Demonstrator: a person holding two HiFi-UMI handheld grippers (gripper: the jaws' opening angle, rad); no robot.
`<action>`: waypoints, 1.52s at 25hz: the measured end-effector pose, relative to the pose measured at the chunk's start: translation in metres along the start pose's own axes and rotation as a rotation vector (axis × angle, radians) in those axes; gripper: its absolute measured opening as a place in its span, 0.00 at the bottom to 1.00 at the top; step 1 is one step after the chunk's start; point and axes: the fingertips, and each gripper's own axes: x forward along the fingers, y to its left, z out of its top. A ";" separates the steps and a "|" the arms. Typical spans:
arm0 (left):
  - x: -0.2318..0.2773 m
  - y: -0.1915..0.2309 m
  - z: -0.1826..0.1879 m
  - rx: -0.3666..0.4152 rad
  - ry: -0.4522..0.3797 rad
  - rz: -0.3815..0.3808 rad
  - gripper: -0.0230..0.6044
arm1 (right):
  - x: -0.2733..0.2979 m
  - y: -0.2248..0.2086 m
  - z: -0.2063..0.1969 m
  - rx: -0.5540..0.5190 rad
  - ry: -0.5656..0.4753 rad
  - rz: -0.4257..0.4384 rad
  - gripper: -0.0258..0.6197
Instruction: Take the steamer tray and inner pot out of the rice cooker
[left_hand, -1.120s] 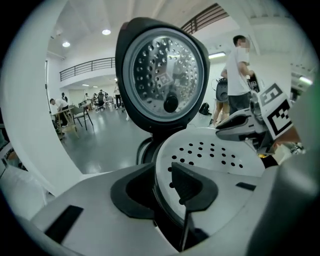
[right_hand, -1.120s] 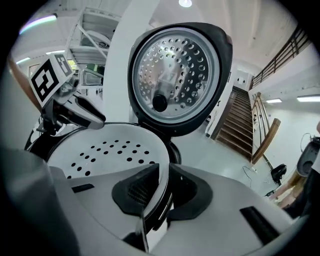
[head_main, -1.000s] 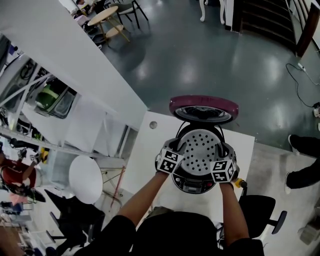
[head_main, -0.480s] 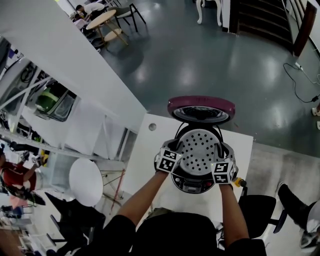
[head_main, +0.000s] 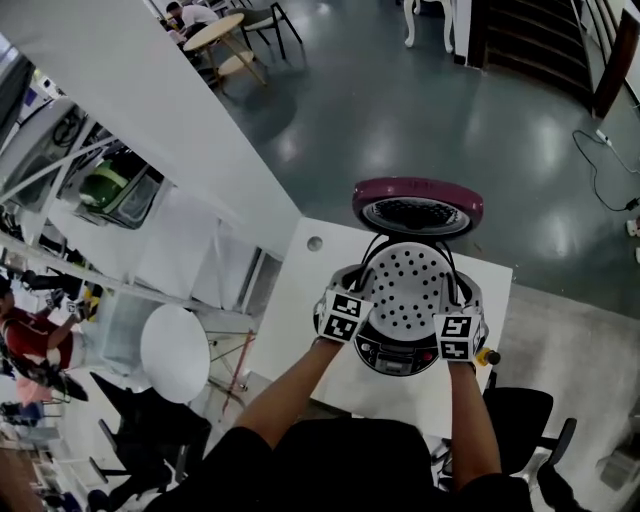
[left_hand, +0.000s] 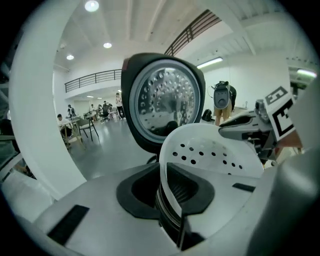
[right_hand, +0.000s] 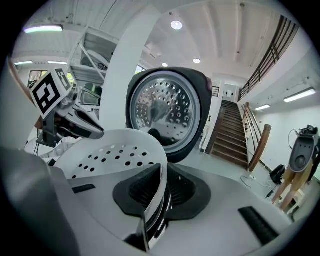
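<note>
Worktop (head_main: 310, 290), white, stands on a glossy grey floor (head_main: 400, 110). The rice cooker (head_main: 400, 358) sits on it, lid (head_main: 418, 205) raised, with the steamer tray (head_main: 408, 290) over its mouth between left gripper (head_main: 362, 300) and right gripper (head_main: 455, 308). Left gripper view: fingers (left_hand: 197, 192), having just been closing, clamp the tray's left rim. Right gripper view: fingers (right_hand: 187, 197), likewise just narrowed, pinch its right rim.

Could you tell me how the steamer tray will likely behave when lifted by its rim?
The steamer tray looks like thin perforated plastic, so probably light and slightly flexible. The left gripper and right gripper, whose jaws have just been closing, pinch opposite rim edges, so it should stay level, though the smooth rim might slip.
</note>
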 end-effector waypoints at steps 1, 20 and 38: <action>-0.007 0.001 0.006 0.000 -0.022 -0.001 0.10 | -0.005 0.000 0.007 0.000 -0.007 -0.010 0.09; -0.126 0.153 -0.012 -0.098 -0.161 -0.076 0.08 | -0.016 0.164 0.113 0.004 -0.010 -0.081 0.09; -0.112 0.254 -0.160 -0.144 0.026 -0.104 0.08 | 0.074 0.313 0.039 0.019 0.243 -0.017 0.09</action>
